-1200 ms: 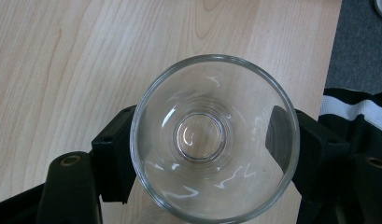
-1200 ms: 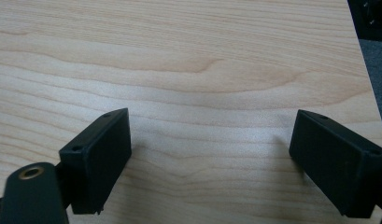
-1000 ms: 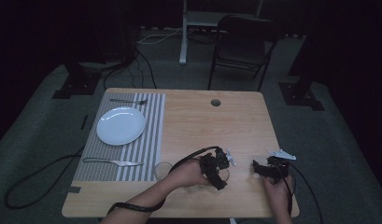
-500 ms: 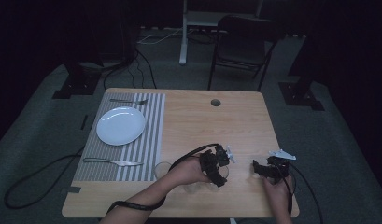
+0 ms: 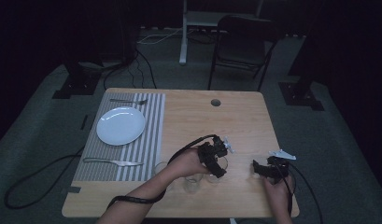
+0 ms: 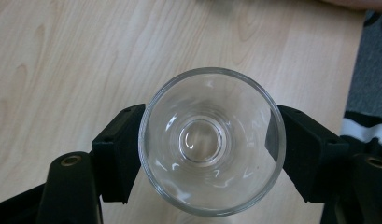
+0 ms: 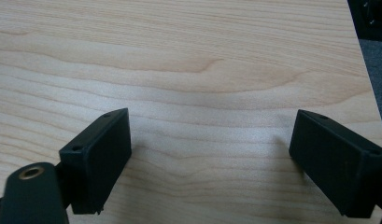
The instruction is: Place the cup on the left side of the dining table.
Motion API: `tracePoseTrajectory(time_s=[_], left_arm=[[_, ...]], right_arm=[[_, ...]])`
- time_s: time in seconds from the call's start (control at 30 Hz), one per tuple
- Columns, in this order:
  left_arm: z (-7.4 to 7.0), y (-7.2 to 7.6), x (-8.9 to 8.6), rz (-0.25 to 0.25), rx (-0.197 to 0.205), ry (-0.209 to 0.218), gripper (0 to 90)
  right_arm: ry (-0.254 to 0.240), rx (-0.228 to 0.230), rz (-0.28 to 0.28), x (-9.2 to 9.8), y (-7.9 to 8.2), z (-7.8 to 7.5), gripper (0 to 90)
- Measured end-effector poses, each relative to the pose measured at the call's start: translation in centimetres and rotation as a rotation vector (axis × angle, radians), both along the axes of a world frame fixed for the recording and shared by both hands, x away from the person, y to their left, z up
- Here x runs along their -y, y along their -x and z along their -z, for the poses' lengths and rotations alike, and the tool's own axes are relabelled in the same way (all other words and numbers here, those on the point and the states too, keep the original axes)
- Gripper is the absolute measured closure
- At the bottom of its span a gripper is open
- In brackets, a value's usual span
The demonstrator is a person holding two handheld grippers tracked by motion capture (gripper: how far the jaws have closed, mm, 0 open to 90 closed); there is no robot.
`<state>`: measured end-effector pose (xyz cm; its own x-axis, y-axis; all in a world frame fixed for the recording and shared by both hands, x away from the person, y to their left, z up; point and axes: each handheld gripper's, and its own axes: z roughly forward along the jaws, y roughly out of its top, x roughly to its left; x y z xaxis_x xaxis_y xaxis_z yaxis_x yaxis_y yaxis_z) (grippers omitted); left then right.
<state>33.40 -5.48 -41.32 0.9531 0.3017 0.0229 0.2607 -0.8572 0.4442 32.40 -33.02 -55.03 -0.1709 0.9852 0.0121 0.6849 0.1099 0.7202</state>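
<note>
The left tongs (image 6: 212,149) are clamped around a clear, round drinking glass (image 6: 212,142), standing upright on the pale wooden surface (image 6: 62,60), near its front edge and well apart from the white round plate (image 5: 121,126). The right tongs (image 7: 209,161) hang wide apart over bare wood, holding nothing.

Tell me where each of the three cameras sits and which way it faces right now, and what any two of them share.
High view: above the person's side, looking forward and down on the wooden table; both forearms, left gripper and right gripper enter from below.
Left gripper view: on the left gripper, looking straight down into a clear drinking glass clamped between its black jaws.
Right gripper view: on the right gripper, looking down at bare tabletop between wide-open jaws.
Shared: the high and left gripper views both show the glass; all show the table.
</note>
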Motion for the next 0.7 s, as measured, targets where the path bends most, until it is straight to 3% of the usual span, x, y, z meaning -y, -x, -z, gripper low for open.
tracePoseTrajectory(time_s=[0.37,0.7], left_arm=[[-0.6,-2.0,-1.7,-0.074,0.028,-0.023,29.1],[-0.6,-3.1,-4.2,-0.146,0.022,-0.017,29.1]], right_arm=[[-0.001,0.000,0.001,0.0,0.0,0.0,12.4],[-0.001,0.001,0.001,0.0,0.0,0.0,12.5]])
